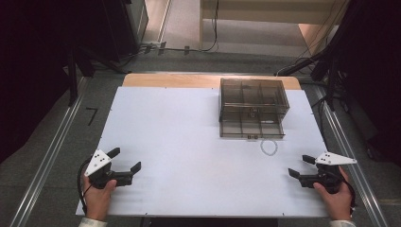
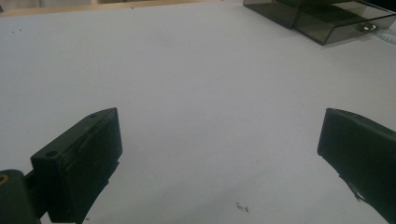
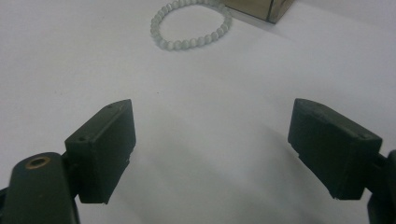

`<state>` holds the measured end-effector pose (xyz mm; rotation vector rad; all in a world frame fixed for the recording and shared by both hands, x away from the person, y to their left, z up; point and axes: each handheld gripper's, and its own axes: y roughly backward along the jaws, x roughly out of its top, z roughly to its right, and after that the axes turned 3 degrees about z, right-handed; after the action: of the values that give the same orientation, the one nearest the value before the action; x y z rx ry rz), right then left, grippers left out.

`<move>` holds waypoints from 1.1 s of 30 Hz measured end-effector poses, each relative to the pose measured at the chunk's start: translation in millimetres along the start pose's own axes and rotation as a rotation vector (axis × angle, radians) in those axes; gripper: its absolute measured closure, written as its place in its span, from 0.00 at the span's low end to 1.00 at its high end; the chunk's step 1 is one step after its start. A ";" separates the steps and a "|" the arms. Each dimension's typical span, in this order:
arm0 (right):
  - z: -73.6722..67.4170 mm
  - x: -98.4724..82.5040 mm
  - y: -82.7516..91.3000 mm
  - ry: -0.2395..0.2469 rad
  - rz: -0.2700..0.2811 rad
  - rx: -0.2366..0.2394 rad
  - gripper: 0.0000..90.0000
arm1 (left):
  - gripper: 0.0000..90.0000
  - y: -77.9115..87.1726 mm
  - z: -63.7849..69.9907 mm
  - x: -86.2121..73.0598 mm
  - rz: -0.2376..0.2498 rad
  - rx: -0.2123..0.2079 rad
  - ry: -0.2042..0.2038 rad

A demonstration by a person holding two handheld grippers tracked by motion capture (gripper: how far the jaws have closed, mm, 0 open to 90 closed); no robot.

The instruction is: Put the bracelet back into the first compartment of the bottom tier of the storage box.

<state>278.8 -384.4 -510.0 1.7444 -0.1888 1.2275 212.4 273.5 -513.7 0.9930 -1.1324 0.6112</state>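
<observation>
Nothing looks begun: both the left hand-held gripper [image 1: 126, 160] and right hand-held gripper [image 1: 301, 166] rest agape and empty on the bench [image 1: 189, 142], the bead bracelet [image 1: 268, 146] lying untouched at the smoky drawer box's [image 1: 253, 108] 5 o'clock.

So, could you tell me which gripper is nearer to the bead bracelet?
Right. The right gripper sits just beside the bead bracelet; the left gripper is across the table.

the person's left hand [image 1: 98, 191] holds the left gripper [image 1: 126, 159] low at the near left, its jaws spread wide and pointing rightward. the right hand [image 1: 335, 197] holds the right gripper [image 1: 301, 166] at the near right, jaws wide apart too, pointing leftward.
</observation>
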 end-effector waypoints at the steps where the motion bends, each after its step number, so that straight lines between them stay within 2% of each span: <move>1: -0.1 0.0 0.0 -0.001 0.000 -0.001 0.15 | 0.01 0.0 0.0 0.0 0.000 0.000 0.000; 14: 1.4 0.7 0.4 -0.020 0.004 -0.015 0.15 | 0.01 -0.5 -0.8 0.1 -0.004 -0.007 0.008; 23: -0.8 2.5 -1.8 -0.018 -0.016 -0.049 0.15 | 0.01 -2.8 -2.0 0.9 -0.023 -0.007 0.019; 27: -5.4 5.2 -3.8 -0.013 -0.007 -0.048 0.15 | 0.01 -2.1 -1.5 0.8 -0.022 -0.011 0.007; 33: -15.7 11.8 -14.7 0.013 -0.031 -0.046 0.15 | 0.01 -1.8 -0.7 0.5 -0.017 -0.009 0.004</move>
<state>283.1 -360.3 -509.1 1.6934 -0.1803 1.2025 214.4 273.3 -513.9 0.9929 -1.1215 0.5938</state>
